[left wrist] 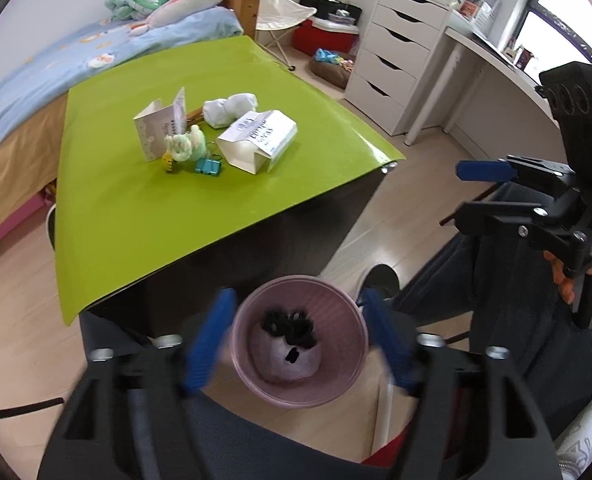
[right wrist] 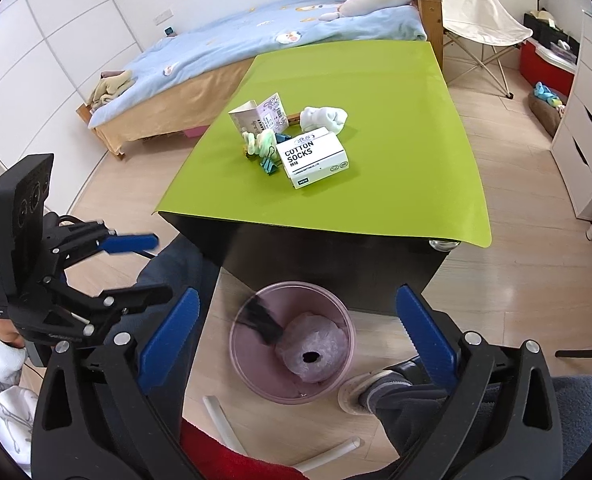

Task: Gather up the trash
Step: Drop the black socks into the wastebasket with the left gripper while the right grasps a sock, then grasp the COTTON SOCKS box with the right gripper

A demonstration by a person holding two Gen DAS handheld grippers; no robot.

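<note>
Both my grippers over pink bin [left wrist: 299,340] on floor beside table [left wrist: 200,184]. My left gripper [left wrist: 296,344] jaws spread wide, blurred, nothing between pads. My right gripper [right wrist: 296,336] likewise wide, empty. Dark scrap [right wrist: 262,320] blurred inside bin, above crumpled bag [right wrist: 311,354]. Sock box [right wrist: 315,156], white socks [right wrist: 323,119], clips [right wrist: 270,164], plush toy [right wrist: 258,140] clustered mid-table on green mat [right wrist: 375,200]

Daylit bedroom: blue-quilted bed [right wrist: 256,40], white drawer unit [left wrist: 399,52], pale wood floor [right wrist: 515,280].
</note>
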